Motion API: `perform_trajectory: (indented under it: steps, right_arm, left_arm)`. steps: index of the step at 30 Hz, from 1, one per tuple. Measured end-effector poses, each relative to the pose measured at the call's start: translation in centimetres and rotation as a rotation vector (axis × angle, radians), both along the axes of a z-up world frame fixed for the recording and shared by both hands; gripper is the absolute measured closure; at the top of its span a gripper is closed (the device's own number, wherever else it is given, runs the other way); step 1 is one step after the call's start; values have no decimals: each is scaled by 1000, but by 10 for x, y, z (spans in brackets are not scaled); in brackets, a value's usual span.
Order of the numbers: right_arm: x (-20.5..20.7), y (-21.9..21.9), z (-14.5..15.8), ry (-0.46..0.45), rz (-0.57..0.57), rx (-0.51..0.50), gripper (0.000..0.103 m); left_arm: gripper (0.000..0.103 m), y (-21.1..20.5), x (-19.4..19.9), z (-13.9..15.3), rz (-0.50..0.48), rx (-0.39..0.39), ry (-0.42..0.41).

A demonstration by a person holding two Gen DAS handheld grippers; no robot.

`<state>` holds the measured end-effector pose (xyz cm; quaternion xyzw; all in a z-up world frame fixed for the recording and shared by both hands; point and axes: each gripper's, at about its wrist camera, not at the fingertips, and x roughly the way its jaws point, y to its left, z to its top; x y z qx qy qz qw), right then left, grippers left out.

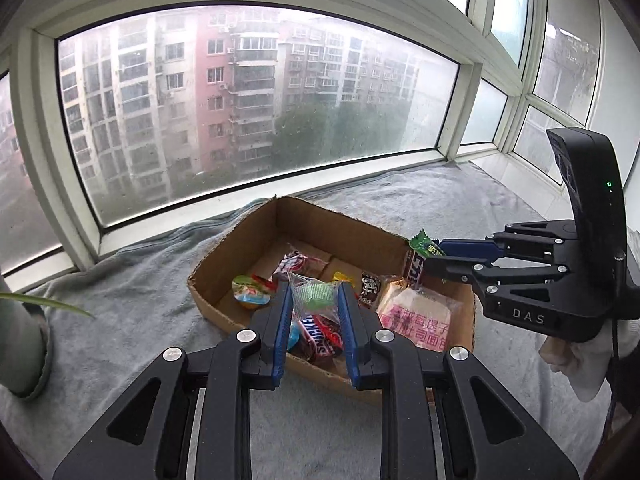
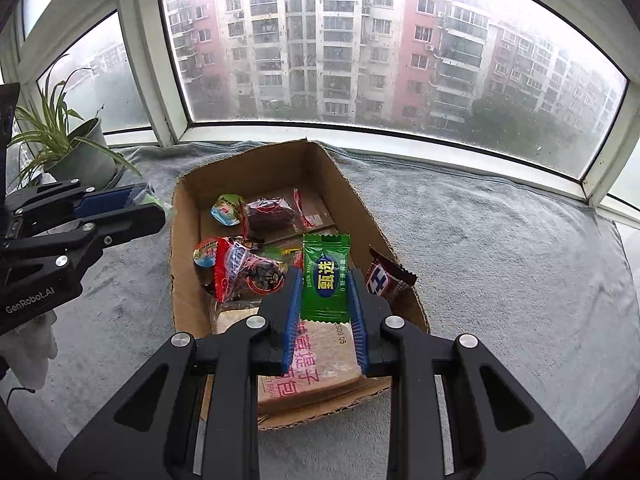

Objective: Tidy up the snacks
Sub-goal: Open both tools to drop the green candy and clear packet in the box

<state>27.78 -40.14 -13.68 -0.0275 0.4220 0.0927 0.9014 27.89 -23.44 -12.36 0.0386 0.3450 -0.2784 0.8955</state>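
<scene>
An open cardboard box point(image 1: 224, 256) point(image 2: 188, 216) sits on a grey blanket and holds several wrapped snacks. My left gripper point(image 1: 314, 300) is shut on a clear packet with a green sweet point(image 1: 314, 294), held over the box's near side, above a Snickers bar point(image 1: 320, 338). My right gripper point(image 2: 326, 292) is shut on a green candy packet point(image 2: 326, 276), held upright over the box's right end; it also shows in the left wrist view point(image 1: 425, 244). A brown chocolate bar point(image 2: 386, 276) leans on the box's right wall. A pink bread packet point(image 1: 416, 316) point(image 2: 320, 364) lies below it.
A potted plant point(image 2: 76, 152) stands at the far left by the window. The grey blanket point(image 2: 500, 248) covers the sill. Window frames point(image 1: 280, 184) run right behind the box. A white cloth point(image 1: 576, 364) hangs near the right gripper's handle.
</scene>
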Motion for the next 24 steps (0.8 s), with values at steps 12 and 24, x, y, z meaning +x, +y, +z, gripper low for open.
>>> perform_trajectory:
  steps: [12,24]
  right_arm:
    - [5,-4,-13,34,-13,11,79]
    - [7,-1,-23,32,-32,-21,26]
  left_arm:
    - [81,-23,15,-6,-22,23,19]
    - [44,-29,30,-22,7,78,54]
